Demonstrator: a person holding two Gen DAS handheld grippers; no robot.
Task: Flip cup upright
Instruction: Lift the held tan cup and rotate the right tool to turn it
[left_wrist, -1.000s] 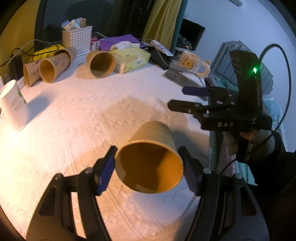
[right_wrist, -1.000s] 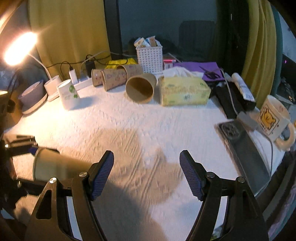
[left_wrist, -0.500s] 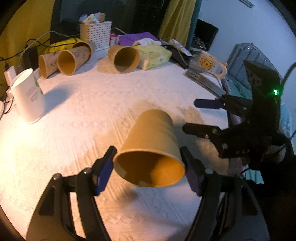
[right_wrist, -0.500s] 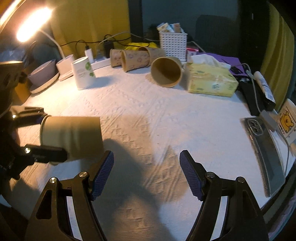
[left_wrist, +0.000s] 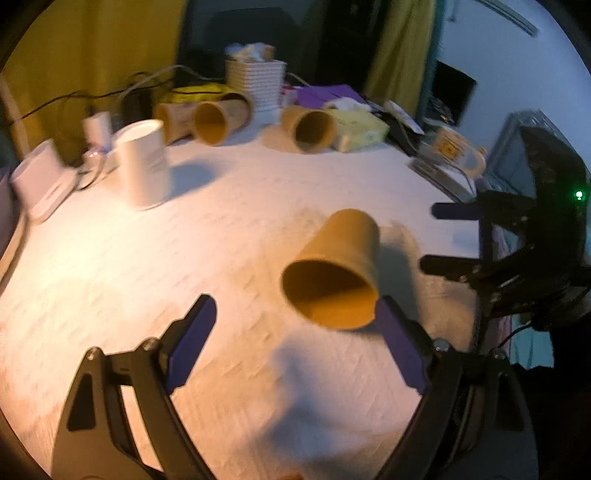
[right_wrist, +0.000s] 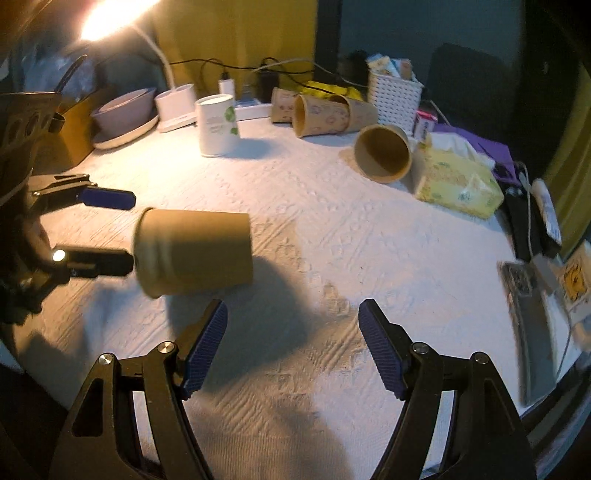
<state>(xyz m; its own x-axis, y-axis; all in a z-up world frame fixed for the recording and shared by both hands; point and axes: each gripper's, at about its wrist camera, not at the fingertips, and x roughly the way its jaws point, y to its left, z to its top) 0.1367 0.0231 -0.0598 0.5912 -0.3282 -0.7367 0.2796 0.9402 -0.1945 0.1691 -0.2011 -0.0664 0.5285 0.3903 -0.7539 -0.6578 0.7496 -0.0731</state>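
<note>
A brown paper cup (left_wrist: 338, 271) lies on its side on the white tablecloth, its open mouth toward my left gripper; it also shows in the right wrist view (right_wrist: 194, 253). My left gripper (left_wrist: 295, 343) is open, its jaws wide apart; the cup's rim is close to the right finger (left_wrist: 400, 350), and I cannot tell if they touch. The left gripper also shows in the right wrist view (right_wrist: 110, 230), beside the cup's rim. My right gripper (right_wrist: 293, 347) is open and empty, right of the cup; it also shows in the left wrist view (left_wrist: 443, 236).
At the back lie several more brown cups on their sides (right_wrist: 382, 153) (right_wrist: 321, 114). A white cup (right_wrist: 217, 125) stands upright, with a white basket (right_wrist: 393, 98), a tissue pack (right_wrist: 458, 184), bowls (right_wrist: 122, 114), a phone (right_wrist: 528, 321) and a mug (left_wrist: 456, 153) around the table edges.
My left gripper has opened and let go of the brown cup, which now lies on the cloth. The right gripper has stayed open, shifting a little.
</note>
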